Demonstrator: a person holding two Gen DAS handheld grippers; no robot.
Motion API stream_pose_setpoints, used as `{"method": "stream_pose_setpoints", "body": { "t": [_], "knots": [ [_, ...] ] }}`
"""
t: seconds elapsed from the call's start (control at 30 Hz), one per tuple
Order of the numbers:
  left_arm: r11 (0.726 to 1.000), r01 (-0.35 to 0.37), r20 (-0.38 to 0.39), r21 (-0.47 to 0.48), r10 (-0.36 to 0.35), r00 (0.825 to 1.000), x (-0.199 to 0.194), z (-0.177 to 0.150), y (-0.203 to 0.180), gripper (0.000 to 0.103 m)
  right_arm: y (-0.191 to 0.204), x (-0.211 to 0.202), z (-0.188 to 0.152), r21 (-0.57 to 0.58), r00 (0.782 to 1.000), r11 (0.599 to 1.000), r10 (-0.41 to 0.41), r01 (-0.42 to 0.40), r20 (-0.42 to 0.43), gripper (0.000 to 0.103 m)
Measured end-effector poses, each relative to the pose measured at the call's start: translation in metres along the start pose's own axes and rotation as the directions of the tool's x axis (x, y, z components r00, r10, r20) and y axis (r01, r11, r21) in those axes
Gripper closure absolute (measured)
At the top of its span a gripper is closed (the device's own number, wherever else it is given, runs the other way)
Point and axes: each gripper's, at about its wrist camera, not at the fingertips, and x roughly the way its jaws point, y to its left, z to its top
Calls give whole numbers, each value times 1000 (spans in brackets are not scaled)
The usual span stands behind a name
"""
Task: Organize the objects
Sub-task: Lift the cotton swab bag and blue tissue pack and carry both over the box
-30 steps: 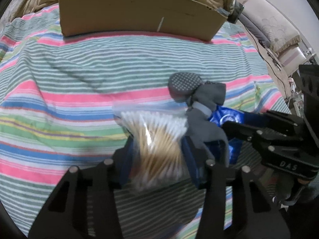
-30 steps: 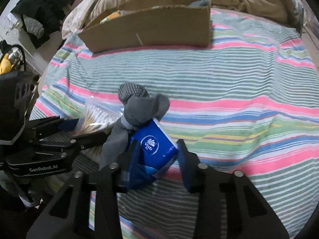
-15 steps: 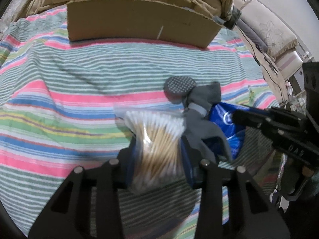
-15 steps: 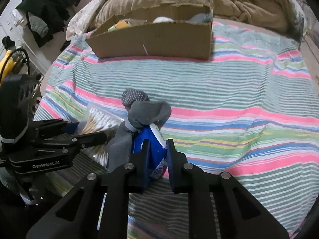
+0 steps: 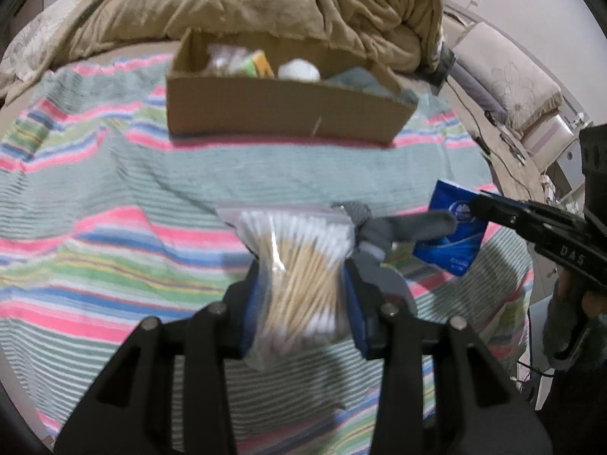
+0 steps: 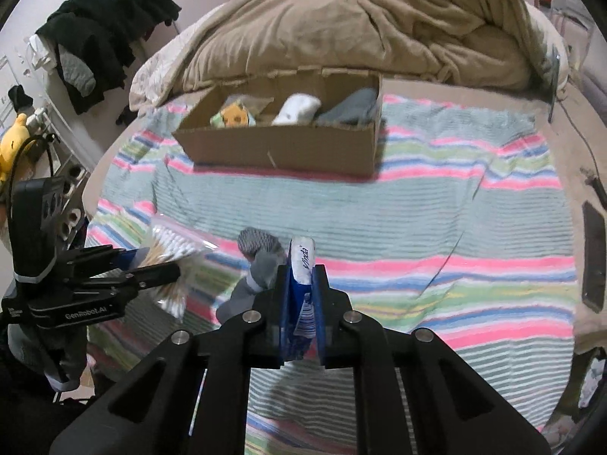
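My left gripper [image 5: 303,284] is shut on a clear bag of cotton swabs [image 5: 299,261], held above the striped blanket; the same bag of swabs [image 6: 170,254] shows at the left of the right wrist view. My right gripper [image 6: 301,276] is shut on a blue tissue pack [image 6: 301,265], squeezed thin between the pads and lifted off the bed. That tissue pack [image 5: 451,235] hangs at the right in the left wrist view. A grey sock [image 6: 258,265] lies on the blanket between the two grippers. A cardboard box [image 6: 284,144] stands farther back.
The box holds a white sock [image 6: 297,108], a grey cloth [image 6: 349,110] and a yellow-green packet [image 6: 231,113]. A tan duvet [image 6: 360,26] is heaped behind it. Dark clothes [image 6: 102,26] hang at the left. A dark phone [image 6: 593,258] lies at the blanket's right edge.
The right jaws closed onto the tissue pack and squeezed it flat. Both grippers rose with their loads, and the box's inside came into view. The grey sock stayed on the blanket.
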Motion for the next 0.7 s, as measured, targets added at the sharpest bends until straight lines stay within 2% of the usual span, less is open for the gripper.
{"method": "stream_pose_setpoints", "body": {
  "t": [0.27, 0.4, 0.7],
  "knots": [
    [1000, -10, 49, 7, 9, 999, -16, 24, 5, 63, -4, -10, 19, -10, 999, 1000, -10, 11, 48, 92],
    [1000, 16, 52, -10, -15, 999, -15, 36, 6, 63, -6, -15, 30, -13, 997, 1000, -20, 21, 75, 92],
    [999, 10, 113, 30, -14, 994, -21, 69, 0, 63, 0, -25, 67, -59, 987, 998, -28, 38, 160, 92]
  ]
}}
